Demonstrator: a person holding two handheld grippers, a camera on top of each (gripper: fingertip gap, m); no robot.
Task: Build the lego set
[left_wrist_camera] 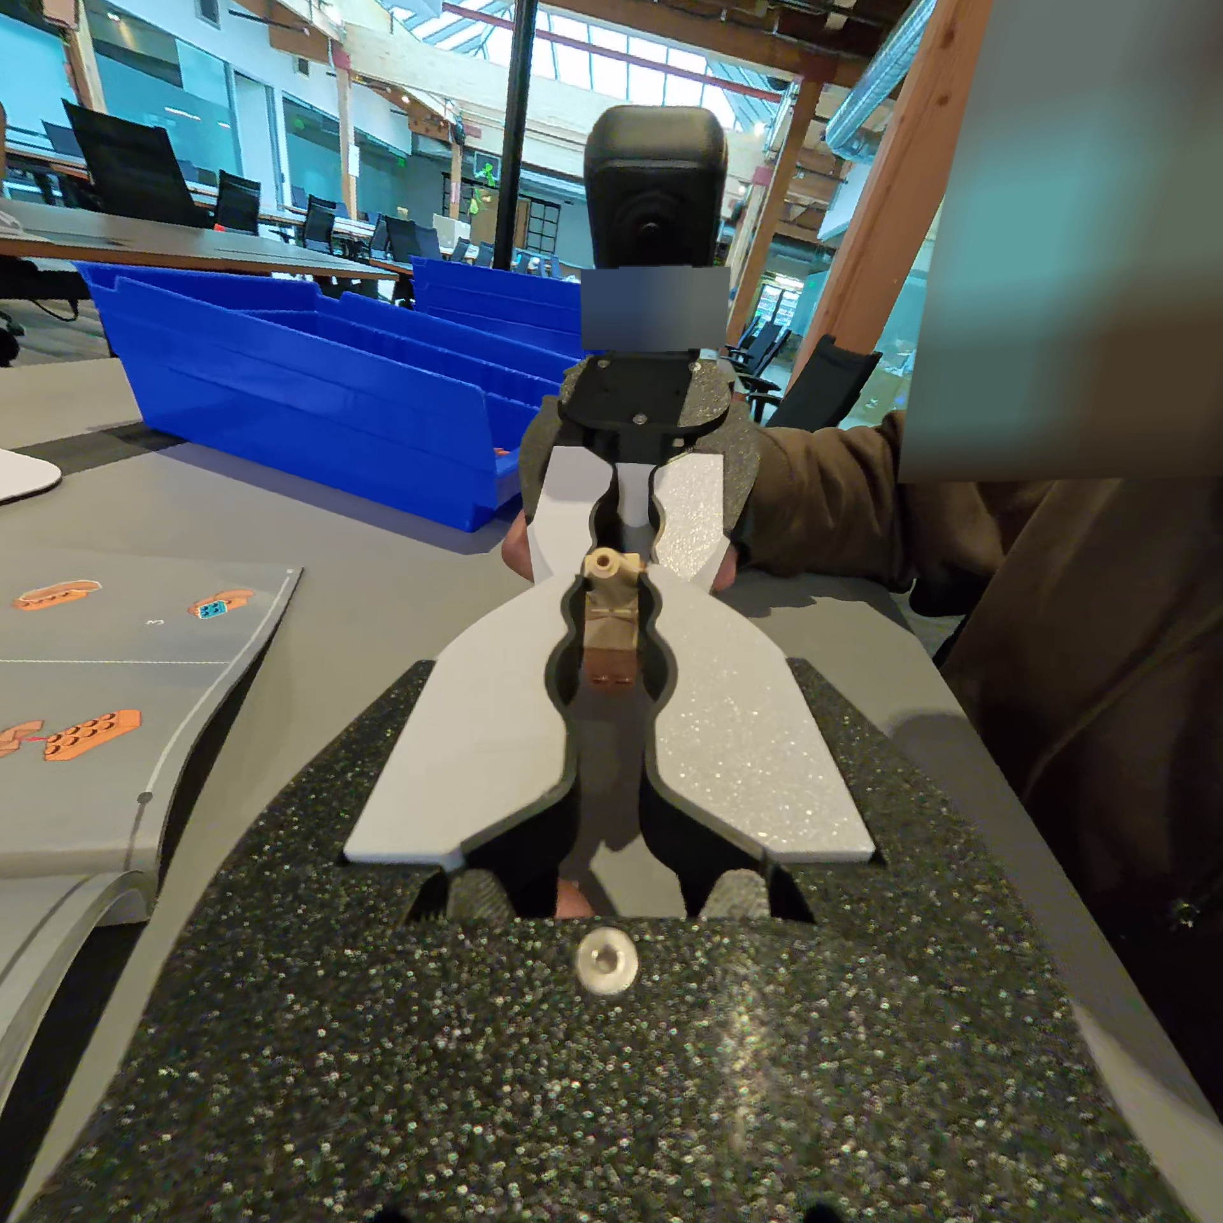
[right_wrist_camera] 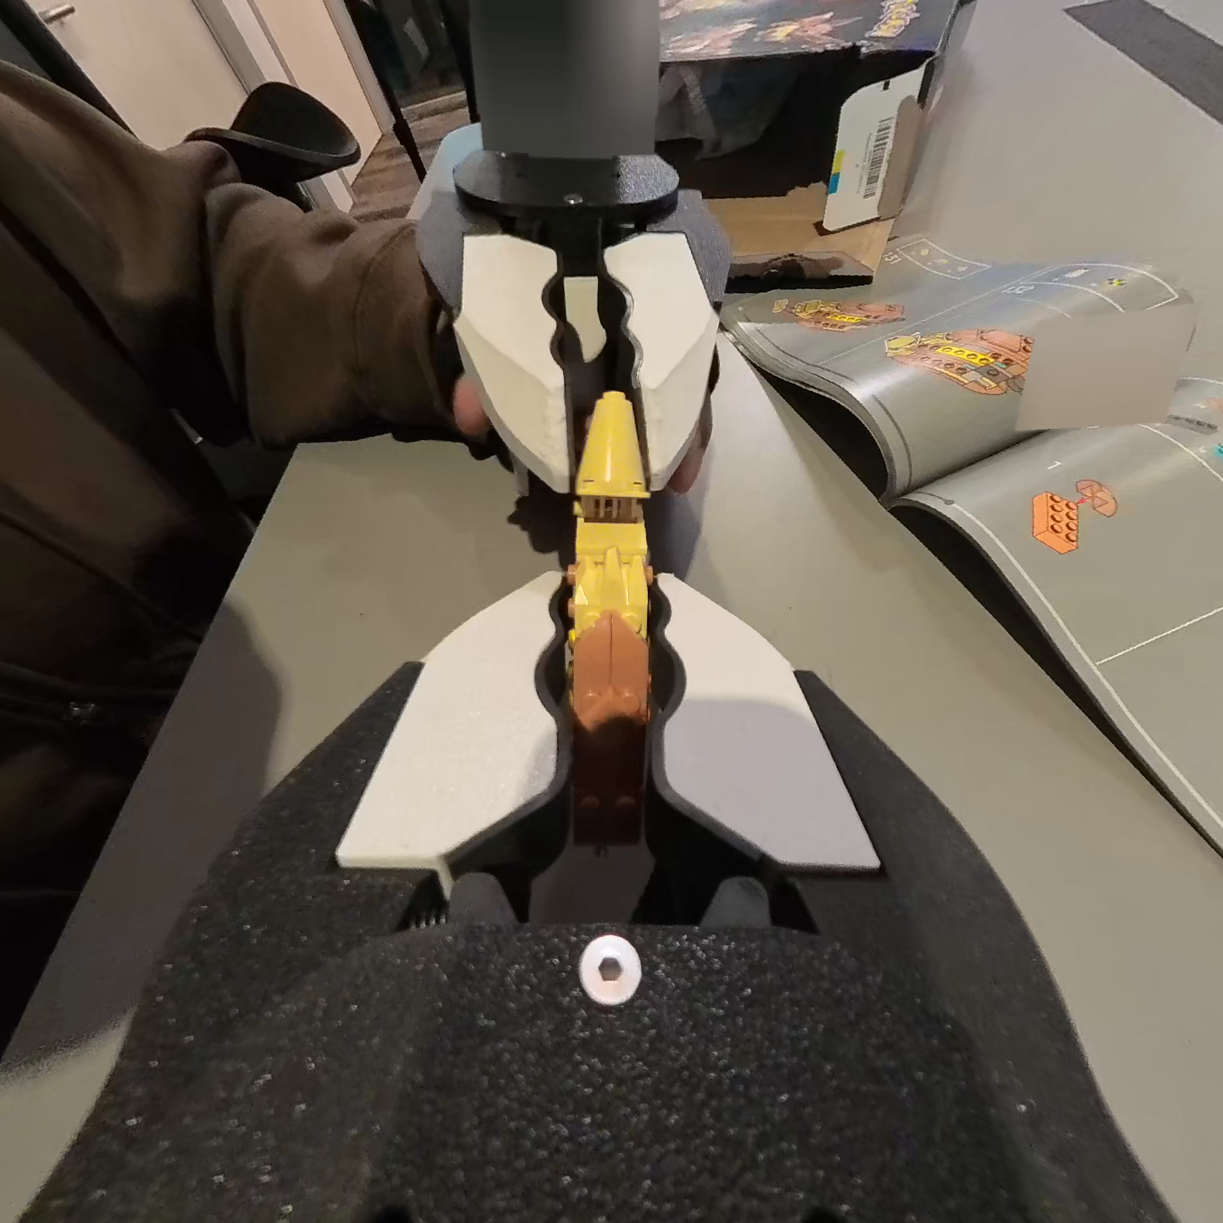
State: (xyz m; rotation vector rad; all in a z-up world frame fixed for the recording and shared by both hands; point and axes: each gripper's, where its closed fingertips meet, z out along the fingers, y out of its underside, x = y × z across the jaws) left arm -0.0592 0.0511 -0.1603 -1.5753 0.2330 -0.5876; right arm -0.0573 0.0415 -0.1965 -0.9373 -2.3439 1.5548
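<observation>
Your left claw [left_wrist_camera: 610, 595] and right claw [right_wrist_camera: 605, 595] meet tip to tip above the grey surface [right_wrist_camera: 827, 595], level, both clamped on one yellow-and-brown lego assembly [right_wrist_camera: 607, 635].

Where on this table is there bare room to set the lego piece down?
Bare table lies between the blue bins and the open booklet. More lies left of the grippers toward the table edge. It is crowded at the booklet and box.
</observation>
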